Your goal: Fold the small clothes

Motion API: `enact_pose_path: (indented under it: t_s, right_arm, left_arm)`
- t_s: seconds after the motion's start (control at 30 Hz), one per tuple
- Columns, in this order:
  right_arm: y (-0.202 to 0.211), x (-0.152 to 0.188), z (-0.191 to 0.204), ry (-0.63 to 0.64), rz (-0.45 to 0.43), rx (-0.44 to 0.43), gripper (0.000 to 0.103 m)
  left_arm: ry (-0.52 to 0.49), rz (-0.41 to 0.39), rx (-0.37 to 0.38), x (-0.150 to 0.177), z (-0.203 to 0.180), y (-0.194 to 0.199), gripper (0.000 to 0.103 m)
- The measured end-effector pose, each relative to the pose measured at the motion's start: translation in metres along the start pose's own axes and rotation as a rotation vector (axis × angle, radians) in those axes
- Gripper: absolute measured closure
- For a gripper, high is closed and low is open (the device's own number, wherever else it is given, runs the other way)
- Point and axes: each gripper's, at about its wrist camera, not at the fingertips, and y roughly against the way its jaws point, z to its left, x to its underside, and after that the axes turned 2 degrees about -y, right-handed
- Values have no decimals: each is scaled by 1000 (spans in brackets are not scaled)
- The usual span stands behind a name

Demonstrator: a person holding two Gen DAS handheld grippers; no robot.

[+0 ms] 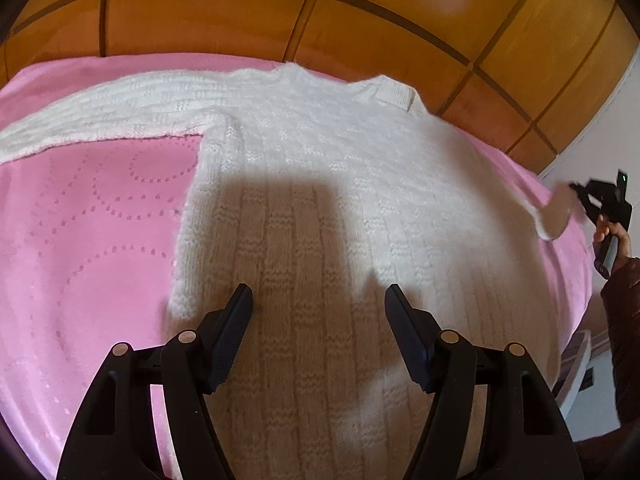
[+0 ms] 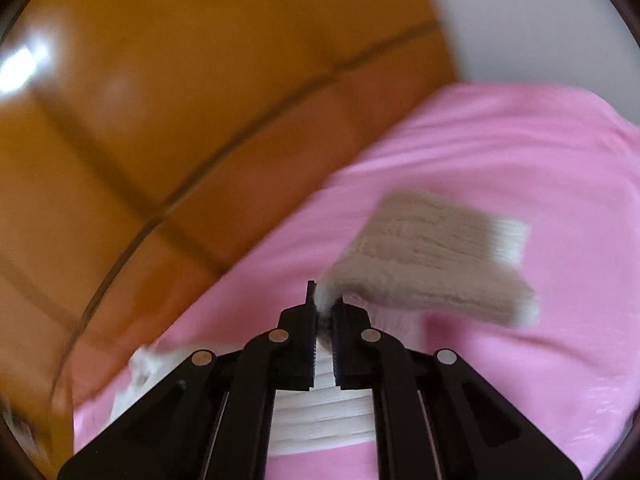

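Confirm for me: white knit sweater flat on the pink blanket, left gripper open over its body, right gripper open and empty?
Not quite. The right gripper is shut on the sweater, pinching a sleeve cuff, as the right wrist view shows. The left gripper is open over it on the pink blanket.

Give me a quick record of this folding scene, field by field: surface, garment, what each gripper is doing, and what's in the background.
surface: pink blanket with a dotted circle pattern
garment: white knit sweater, body spread flat, one sleeve stretched out sideways
left gripper: open, over the sweater's lower body, nothing between the fingers
right gripper: shut on the other sleeve's cuff, which is lifted off the blanket
background: wooden panelling behind the bed
image quality: right wrist view blurred
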Motion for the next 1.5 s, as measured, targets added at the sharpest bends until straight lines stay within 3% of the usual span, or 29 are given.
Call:
enact_pose_path:
  t_s: [0.13, 0.23, 0.4, 0.43, 0.47, 0.53, 0.57, 0.7, 0.87, 0.97, 1.17, 1.37, 1.4, 1.47, 1.5]
  right_arm:
    - [-26, 37, 96, 188, 78, -108, 98]
    - [-50, 92, 174, 354, 165, -169, 98]
    - [-71, 189, 244, 563, 299, -213, 93]
    - [-74, 201, 251, 580, 311, -217, 82]
    - [-74, 215, 253, 588, 323, -232, 61]
    - [-74, 224, 255, 567, 314, -239, 37]
    - [-70, 227, 251, 535, 299, -247, 31]
    - [-52, 233, 219, 446, 288, -257, 16]
    - [-30, 227, 145, 279, 258, -201, 3]
    - [-32, 232, 108, 224, 277, -159, 3]
    - [-25, 247, 92, 274, 196, -226, 2]
    - [-23, 242, 78, 213, 188, -309, 2]
    - [-22, 241, 78, 209, 187, -315, 2]
    - [-23, 240, 77, 204, 185, -322, 2]
    - [-23, 239, 81, 203, 185, -325, 2]
  left_arm:
    - [25, -3, 23, -2, 4, 2, 36]
    - [42, -10, 35, -5, 6, 4, 36]
    - [58, -24, 42, -14, 12, 8, 36]
    - [62, -28, 41, -16, 13, 9, 36]
    - [70, -30, 40, -18, 15, 9, 36]
    - [83, -30, 46, -21, 17, 9, 36]
    - [92, -30, 54, -23, 19, 8, 36]
    - [114, -35, 75, -34, 18, 0, 36]
    - [77, -59, 52, -57, -3, -14, 32]
    - [-30, -64, 21, -77, -34, -24, 32]
    - [-192, -31, 7, -121, -110, -57, 32]
    - [-215, 90, -12, -150, -155, -122, 31]
    - [-234, 107, -40, -153, -161, -134, 25]
    - [-271, 105, -149, -155, -168, -152, 25]
    - [-277, 99, -199, -156, -166, -157, 35]
